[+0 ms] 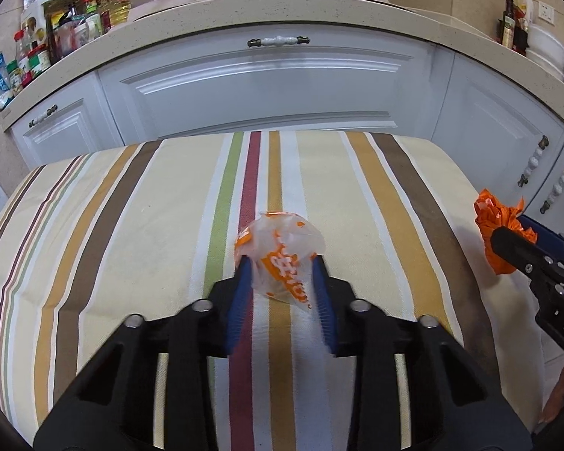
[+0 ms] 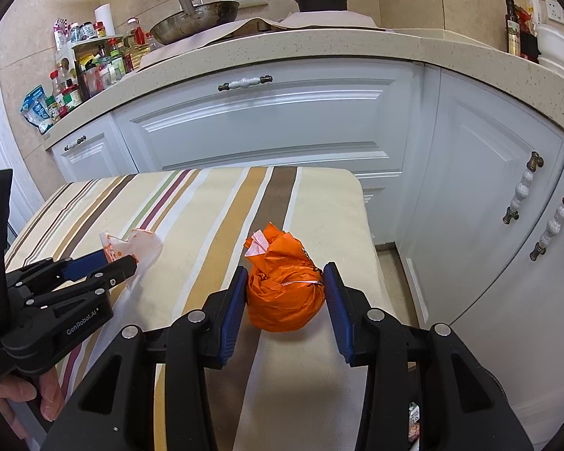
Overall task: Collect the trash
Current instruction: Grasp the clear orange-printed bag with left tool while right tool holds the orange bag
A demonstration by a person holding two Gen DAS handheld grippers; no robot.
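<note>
Centrally on the striped cloth (image 1: pixel 131 225) sits a thin, translucent plastic wrapper (image 1: pixel 282 255) with orange printing, crinkled into a loose puff; the left gripper (image 1: pixel 282 263) has its blue ribbed pads pressed against both sides of it, jaws narrowed to a small gap. Nearer the cloth's right edge lies a ball of orange plastic (image 2: pixel 284 293), glossy and tightly scrunched, with a scrap of pale pink-and-white paper poking from its top. The right gripper (image 2: pixel 285 282) grips this ball, a ribbed blue pad touching each flank, jaws standing moderately wide around it. Both tools are matte black with round silver pivot pins, and part of a hand (image 2: pixel 37 394) shows beneath the left one. The cloth is a woven fabric in cream with brown, mustard, green, maroon and white bands, draped over a flat, round-cornered top. Behind it stand white panelled cabinets (image 2: pixel 263 120) with brass-and-ceramic handles, under a speckled beige stone counter (image 1: pixel 319 15) bearing bottles and jars (image 2: pixel 90 60), a metal pan (image 2: pixel 195 22) and a dark lidded pot (image 2: pixel 321 0) against tan wall tiles.
</note>
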